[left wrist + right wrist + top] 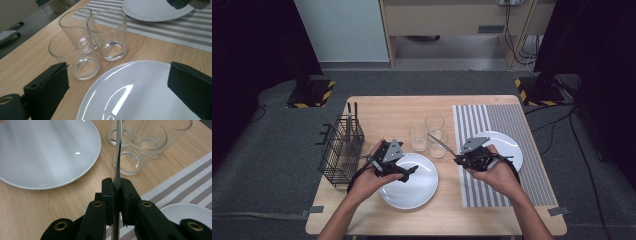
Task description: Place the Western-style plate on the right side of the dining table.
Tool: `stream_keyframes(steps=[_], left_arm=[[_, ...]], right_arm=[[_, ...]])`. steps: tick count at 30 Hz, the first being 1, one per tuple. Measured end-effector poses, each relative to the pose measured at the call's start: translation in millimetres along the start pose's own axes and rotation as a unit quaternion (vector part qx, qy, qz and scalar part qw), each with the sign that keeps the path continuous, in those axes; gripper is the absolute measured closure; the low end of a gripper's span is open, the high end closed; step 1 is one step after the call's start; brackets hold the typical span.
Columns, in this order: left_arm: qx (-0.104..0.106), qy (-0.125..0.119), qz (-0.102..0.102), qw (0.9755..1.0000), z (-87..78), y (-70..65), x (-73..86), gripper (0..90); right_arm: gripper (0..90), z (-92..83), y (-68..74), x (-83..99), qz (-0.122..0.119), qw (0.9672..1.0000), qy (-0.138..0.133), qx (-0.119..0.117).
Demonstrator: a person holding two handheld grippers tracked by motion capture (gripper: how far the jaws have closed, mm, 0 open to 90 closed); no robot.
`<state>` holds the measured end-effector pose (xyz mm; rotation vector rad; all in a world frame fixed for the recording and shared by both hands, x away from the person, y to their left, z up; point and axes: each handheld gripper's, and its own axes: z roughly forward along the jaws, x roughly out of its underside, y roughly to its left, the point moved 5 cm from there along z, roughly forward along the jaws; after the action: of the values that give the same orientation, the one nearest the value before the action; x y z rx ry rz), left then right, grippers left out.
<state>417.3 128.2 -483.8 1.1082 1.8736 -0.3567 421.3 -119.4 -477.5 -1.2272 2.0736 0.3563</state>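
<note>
Wooden table point(377, 112): right claw point(117, 185) clamped on knife point(117, 152); left claw point(120, 85) apart; no writing.

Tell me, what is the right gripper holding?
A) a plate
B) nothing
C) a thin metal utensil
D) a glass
C: in the right gripper view the right gripper has its black jaws clamped on a thin metal utensil that sticks out toward the glasses.

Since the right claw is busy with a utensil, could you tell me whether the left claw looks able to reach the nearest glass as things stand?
Probably yes. The left claw is open and holds nothing, and the nearest glass stands on bare wood just past its jaws. Two other glasses crowd close behind it, and the plate lies beside it.
</note>
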Motion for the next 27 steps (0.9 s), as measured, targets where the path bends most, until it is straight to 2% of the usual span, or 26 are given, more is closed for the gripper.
stream_keyframes(steps=[5, 7, 15, 16, 20, 27], left_arm=[[-0.005, 0.004, 0.002, 1.0000, 2.3, -1.9, 1.5, 3.1], [-0.009, 0.009, 0.010, 0.9999, 2.2, -1.8, 2.1, 3.1], [-0.011, 0.012, 0.000, 0.9999, 2.9, -1.3, 5.2, 3.4], [-0.021, 0.015, 0.001, 0.9997, 2.2, 1.3, 6.4, 3.5], [-0.023, 0.017, -0.003, 0.9996, 1.7, 4.1, 8.2, 3.8], [-0.019, 0.021, -0.001, 0.9996, 4.9, -1.7, 10.5, 3.9]], right_arm=[[82.8, -2.3, -4.7, 2.2, 0.008, 0.9999, 0.001, 0.008], [82.8, -3.3, -6.6, 2.9, 0.011, 0.9999, 0.000, 0.013], [82.8, -10.1, -15.2, 5.0, 0.024, 0.9994, -0.004, 0.023], [82.8, -11.2, -19.0, 5.9, 0.030, 0.9992, -0.005, 0.026], [82.9, -14.4, -26.6, 7.8, 0.042, 0.9984, -0.002, 0.037], [82.8, -21.5, -35.9, 11.2, 0.059, 0.9969, -0.004, 0.053]])
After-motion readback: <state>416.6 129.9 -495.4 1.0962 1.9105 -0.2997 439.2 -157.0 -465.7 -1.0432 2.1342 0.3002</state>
